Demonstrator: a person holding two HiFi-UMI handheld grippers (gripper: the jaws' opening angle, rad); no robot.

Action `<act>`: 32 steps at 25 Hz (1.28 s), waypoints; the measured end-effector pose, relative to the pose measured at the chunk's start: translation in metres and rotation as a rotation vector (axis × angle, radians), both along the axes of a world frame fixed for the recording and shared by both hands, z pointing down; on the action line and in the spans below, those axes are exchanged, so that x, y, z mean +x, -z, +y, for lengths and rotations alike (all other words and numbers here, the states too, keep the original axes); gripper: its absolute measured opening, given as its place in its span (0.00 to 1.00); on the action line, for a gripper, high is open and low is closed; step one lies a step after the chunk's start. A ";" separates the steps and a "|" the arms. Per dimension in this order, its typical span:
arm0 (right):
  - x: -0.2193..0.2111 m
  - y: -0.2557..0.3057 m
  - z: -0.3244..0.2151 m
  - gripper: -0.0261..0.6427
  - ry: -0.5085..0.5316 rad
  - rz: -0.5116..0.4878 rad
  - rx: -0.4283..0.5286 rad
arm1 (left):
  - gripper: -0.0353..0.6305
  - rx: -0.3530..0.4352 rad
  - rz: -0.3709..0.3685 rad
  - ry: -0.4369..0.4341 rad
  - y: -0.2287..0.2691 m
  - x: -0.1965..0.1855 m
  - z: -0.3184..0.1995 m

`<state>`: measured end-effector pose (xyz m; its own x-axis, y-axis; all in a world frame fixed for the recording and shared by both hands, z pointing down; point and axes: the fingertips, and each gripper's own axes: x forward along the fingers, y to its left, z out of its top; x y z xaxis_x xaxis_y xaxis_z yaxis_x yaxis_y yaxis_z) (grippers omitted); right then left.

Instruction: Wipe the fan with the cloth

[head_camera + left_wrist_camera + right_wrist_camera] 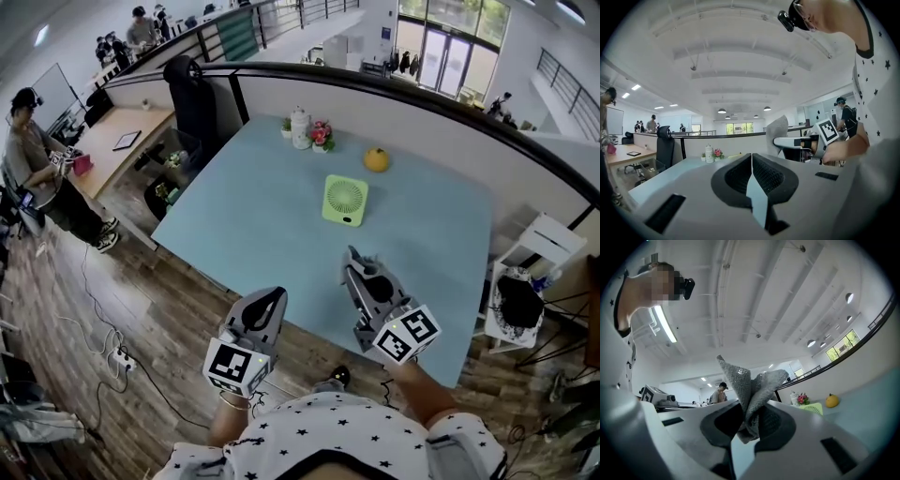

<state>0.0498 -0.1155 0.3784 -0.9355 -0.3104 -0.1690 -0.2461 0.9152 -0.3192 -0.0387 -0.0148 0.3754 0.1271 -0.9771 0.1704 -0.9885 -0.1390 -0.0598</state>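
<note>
Fan (345, 200), small, square and pale green, sits grille-up near the middle of a light blue table (253, 225), well apart from both grippers. The cloth (749, 394), a grey knitted rag, is bunched and pinched between the clenched jaws of the right gripper (356, 267), which hovers over the table's near edge. The left gripper (272, 305) hangs off the table to the side, jaws pressed together on nothing.

The likely trouble is that the fan looks light and nothing steadies it, so a wiping stroke could push it across the smooth top. The cloth is also held only by a fold and might drag free on the grille.

Beyond the fan stand an orange fruit (376, 159), a white jar (300, 127) and a small pot of pink flowers (322, 134). The room is an open office with wood flooring, a black office chair (192, 94) and a person standing at the far left (37, 159).
</note>
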 end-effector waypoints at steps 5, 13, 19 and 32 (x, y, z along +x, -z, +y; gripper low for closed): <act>0.001 -0.006 -0.018 0.11 -0.015 0.004 -0.016 | 0.10 -0.014 -0.005 -0.012 -0.008 0.000 -0.016; -0.015 -0.008 -0.038 0.11 -0.063 0.026 -0.015 | 0.10 -0.015 0.021 -0.062 -0.012 -0.017 -0.045; -0.032 -0.009 -0.063 0.11 -0.144 0.050 -0.016 | 0.10 0.012 0.030 -0.155 -0.008 -0.039 -0.087; -0.094 -0.047 -0.130 0.11 -0.319 0.188 -0.067 | 0.10 0.038 0.011 -0.289 -0.006 -0.112 -0.162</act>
<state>-0.0445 -0.2451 0.4252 -0.8025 -0.5960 0.0270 -0.5755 0.7614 -0.2982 -0.1512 -0.1764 0.3815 0.4029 -0.9057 0.1317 -0.9088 -0.4129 -0.0598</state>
